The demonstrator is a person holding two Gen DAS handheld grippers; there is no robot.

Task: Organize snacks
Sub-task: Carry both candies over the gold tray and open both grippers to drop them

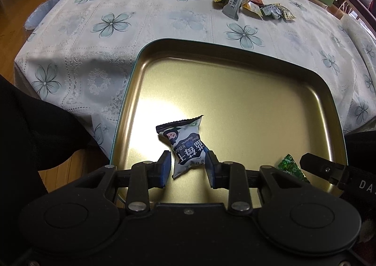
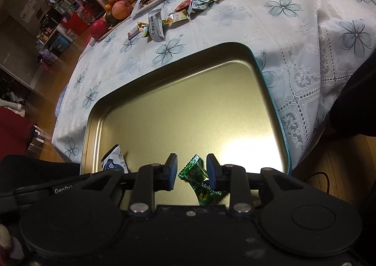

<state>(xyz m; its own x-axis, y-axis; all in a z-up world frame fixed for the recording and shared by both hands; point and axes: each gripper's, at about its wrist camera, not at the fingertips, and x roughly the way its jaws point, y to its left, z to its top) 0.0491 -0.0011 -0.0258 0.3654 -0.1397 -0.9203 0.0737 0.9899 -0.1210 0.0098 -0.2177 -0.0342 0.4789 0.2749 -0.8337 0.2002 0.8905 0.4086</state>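
You are holding your left gripper (image 1: 188, 167) open around the white snack (image 1: 188, 148), and your right gripper (image 2: 191, 171) open around the green candy (image 2: 202, 179), both over the gold tray (image 1: 235, 92). Pulling back crooked could drag them out.

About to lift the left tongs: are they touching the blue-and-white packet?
Apart. The left wrist view shows the tongs open around the blue-and-white packet, which lies in the tin tray, gaps showing beside both pads.
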